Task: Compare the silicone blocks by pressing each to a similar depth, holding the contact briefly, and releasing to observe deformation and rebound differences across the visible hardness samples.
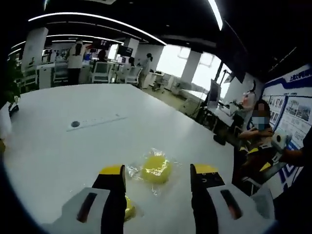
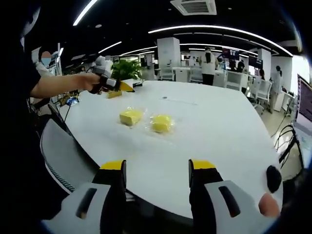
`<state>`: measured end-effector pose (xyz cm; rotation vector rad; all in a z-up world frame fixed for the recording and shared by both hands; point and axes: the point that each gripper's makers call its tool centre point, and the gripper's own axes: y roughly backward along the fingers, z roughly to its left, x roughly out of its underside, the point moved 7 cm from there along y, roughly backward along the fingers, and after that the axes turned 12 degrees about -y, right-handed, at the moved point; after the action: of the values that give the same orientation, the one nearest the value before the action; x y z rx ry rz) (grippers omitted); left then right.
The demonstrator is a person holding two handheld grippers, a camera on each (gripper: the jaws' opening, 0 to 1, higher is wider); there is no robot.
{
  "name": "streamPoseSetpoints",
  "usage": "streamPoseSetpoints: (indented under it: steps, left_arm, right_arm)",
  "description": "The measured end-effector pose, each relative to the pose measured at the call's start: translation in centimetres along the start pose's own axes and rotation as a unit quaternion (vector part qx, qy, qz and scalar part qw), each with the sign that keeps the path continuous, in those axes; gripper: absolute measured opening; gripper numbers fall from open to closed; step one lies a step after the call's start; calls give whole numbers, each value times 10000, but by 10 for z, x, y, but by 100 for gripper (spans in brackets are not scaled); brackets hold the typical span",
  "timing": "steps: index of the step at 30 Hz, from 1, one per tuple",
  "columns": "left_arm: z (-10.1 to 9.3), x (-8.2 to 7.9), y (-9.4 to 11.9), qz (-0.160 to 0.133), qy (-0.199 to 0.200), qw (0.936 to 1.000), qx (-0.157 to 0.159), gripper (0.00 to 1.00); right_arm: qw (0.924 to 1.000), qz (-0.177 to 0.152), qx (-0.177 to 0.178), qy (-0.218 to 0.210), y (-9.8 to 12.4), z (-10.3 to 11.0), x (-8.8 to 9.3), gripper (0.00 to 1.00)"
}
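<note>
Two yellow samples lying on white table (image 2: 214,141), both in clear wrap: round block (image 1: 156,168) and square block (image 2: 130,116), just beside each other. Left tool (image 1: 157,178) hovering wide open, empty, jaws flanking round block. Right tool (image 2: 157,173) open, empty, well back. Risk: loose wrap sliding under press, giving uneven depth; jaw tip catching wrap.

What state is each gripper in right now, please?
Left gripper: open, holding nothing, above the bagged yellow blocks.
Right gripper: open, holding nothing, back at the near edge of the white table.
</note>
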<state>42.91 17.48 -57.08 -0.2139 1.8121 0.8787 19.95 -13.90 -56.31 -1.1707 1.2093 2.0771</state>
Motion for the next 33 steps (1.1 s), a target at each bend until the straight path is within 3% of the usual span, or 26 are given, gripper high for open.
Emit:
streamPoseSetpoints:
  steps: [8,14,23,33]
  left_arm:
    - [5,22,-38,475,417,9980,3,50]
    - [6,32,-60,549,805,9952,46,49]
    - [15,49,-83,846,1284,9877,-290,51]
    - [25,52,-99,652,2000,9760,-568,45]
  right_arm:
    - [9999,60,140,-25,2,-7,2,47]
    - [9998,70,185,-37,2,-9,3,47]
    - [9997,42,231,3,2,-10,0,47]
    - [9996,-6,296,42,2,-15,-4,46]
